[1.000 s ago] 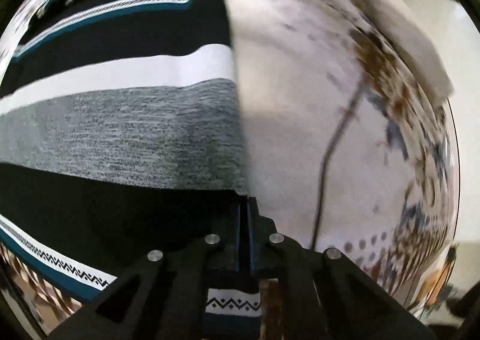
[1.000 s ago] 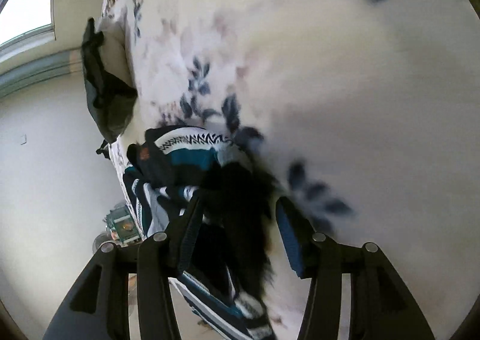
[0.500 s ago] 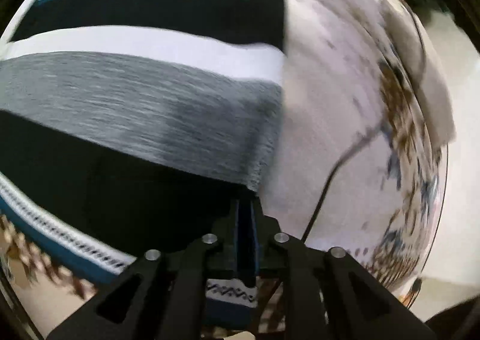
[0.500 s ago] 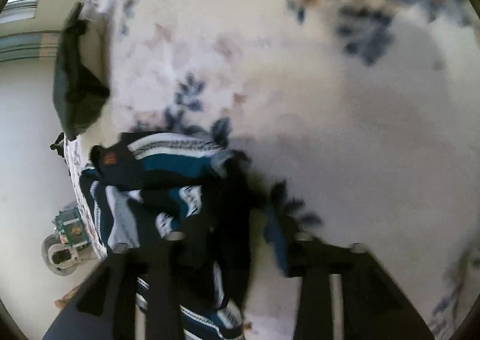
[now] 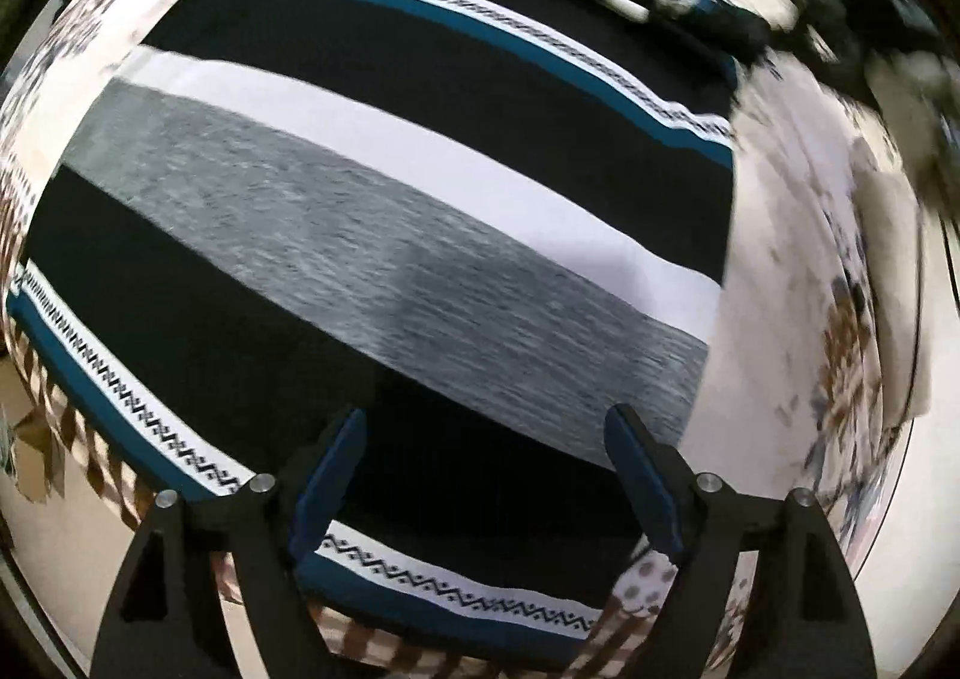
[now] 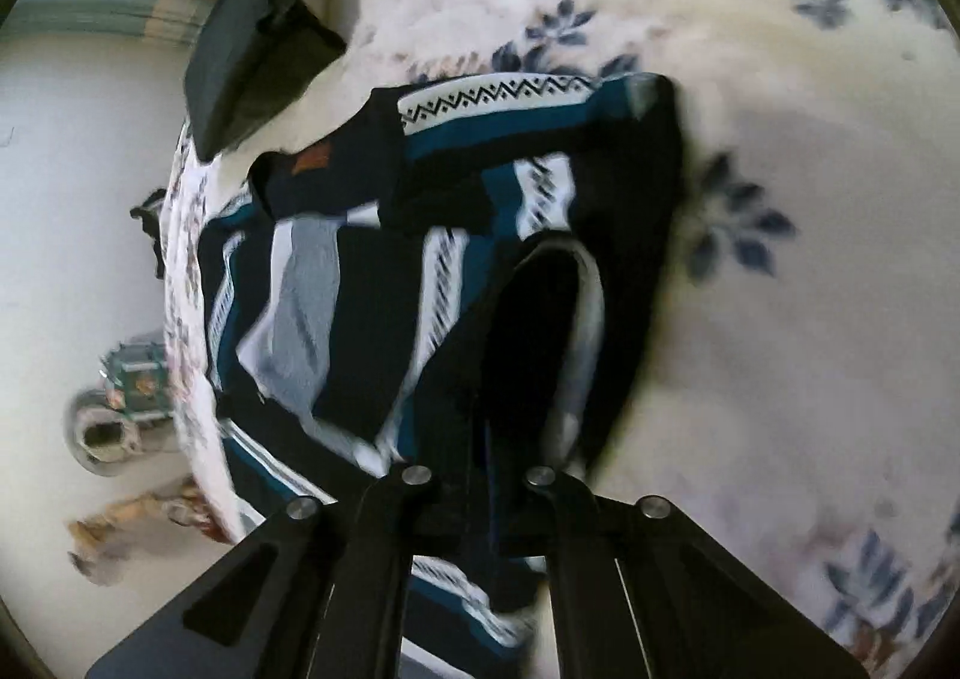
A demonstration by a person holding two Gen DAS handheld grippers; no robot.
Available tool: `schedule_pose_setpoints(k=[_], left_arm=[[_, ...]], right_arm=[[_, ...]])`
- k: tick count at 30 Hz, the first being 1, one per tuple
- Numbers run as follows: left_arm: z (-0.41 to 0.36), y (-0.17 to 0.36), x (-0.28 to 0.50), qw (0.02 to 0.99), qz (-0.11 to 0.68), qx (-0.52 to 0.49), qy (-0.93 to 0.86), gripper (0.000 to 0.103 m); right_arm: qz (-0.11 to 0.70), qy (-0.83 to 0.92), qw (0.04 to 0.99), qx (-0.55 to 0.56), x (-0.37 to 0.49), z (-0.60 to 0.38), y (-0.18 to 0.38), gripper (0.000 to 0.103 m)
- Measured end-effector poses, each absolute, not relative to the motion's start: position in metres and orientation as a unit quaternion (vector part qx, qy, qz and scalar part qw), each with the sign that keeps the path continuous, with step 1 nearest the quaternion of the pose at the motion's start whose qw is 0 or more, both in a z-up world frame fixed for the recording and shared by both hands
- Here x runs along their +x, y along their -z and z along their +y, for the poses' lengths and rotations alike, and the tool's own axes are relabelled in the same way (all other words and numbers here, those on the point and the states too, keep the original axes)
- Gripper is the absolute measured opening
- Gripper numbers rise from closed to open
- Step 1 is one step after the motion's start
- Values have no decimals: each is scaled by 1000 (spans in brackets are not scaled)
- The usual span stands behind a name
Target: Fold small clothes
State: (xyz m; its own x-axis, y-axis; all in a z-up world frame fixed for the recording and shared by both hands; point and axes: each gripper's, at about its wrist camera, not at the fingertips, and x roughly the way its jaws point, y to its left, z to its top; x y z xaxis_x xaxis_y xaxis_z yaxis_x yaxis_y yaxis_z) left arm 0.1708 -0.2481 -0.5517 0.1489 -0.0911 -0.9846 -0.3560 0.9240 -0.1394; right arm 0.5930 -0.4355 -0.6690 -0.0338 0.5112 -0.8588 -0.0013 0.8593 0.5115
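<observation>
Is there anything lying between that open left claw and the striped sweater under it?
Nothing visible. The left gripper, its jaws just opened, hangs straight over the striped sweater with only bare fabric between its fingers. The right gripper is shut on a dark fold of it.

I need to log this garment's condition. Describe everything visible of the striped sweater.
The striped sweater is a knit in bands of black, heather grey, white and teal, with zigzag-patterned white trim. It lies on a floral bedspread, its body smoothed flat under the left tool, whose jaws have just been opening and stand apart above the fabric. Its upper part is bunched, an orange tag showing. The right tool is shut on a dark fold.
</observation>
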Motion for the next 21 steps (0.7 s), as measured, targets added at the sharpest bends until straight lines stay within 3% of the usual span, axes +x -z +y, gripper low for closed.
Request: schedule_pose_setpoints(k=[3,7,10,14,21], left_arm=[[-239,553,172,734,646,-183,-99,81],[-218,542,185,741,635,-188,-112,81],[-196,527,216,759,614,-182,-117,81],[-148,509,275,790,576,-162,-133,81],[-35,518,405,811,540,-165,-150,81]], right_arm=[[731,-177,633,182,571,-452,690,3],[741,-148,630,179,567,-469,686,17],[708,-136,659,214,575,-481,664,52],[676,-141,683,239,606,-481,646,54],[689,-143,692,160,660,-431,663,54]])
